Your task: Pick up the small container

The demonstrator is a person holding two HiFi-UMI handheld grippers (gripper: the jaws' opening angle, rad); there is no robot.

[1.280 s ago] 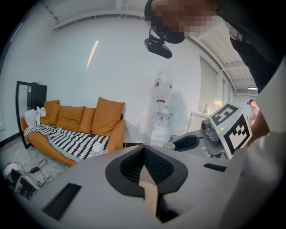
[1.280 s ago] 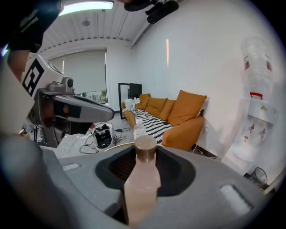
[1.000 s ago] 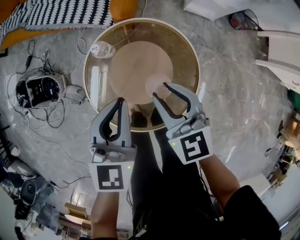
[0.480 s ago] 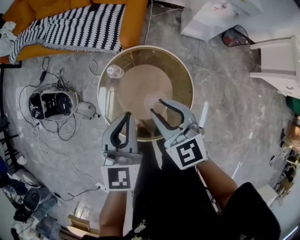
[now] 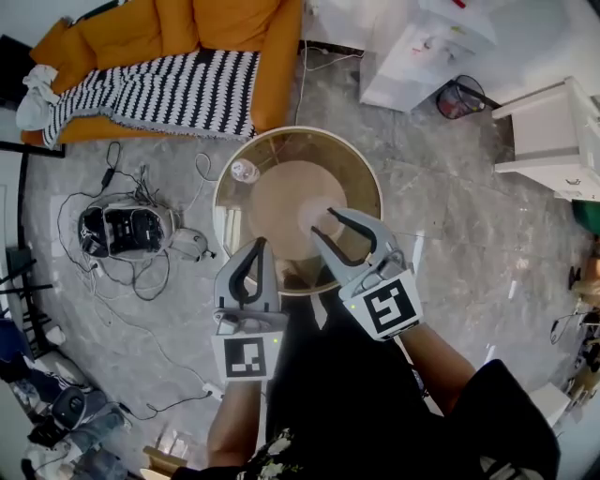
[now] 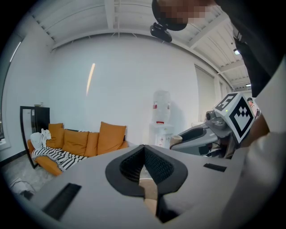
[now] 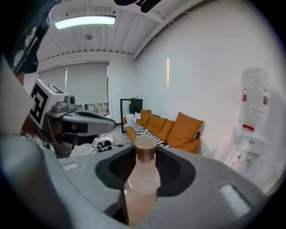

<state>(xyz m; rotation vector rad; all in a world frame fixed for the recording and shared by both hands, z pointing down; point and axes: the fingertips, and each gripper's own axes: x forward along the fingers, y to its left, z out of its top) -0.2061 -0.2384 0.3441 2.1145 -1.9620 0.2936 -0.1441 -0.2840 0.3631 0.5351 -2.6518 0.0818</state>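
Your right gripper (image 5: 325,225) clamps a small pale bottle (image 7: 142,178) with a brown cap, upright between its jaws. Your left gripper (image 5: 260,246) is pinched together, empty.

So the round surface (image 5: 371,178) is parked mid-floor, the sofa (image 5: 187,28) is set far left behind it, and a cable tangle (image 5: 122,230) is dumped on the floor to its left. The small container (image 7: 142,179) is held in the right claw (image 5: 323,222) above the near edge.

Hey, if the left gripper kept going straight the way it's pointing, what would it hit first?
Nothing close. Past the shut left gripper the way looks free across the room, probably to the white wall beside the orange sofa; depth is unclear.
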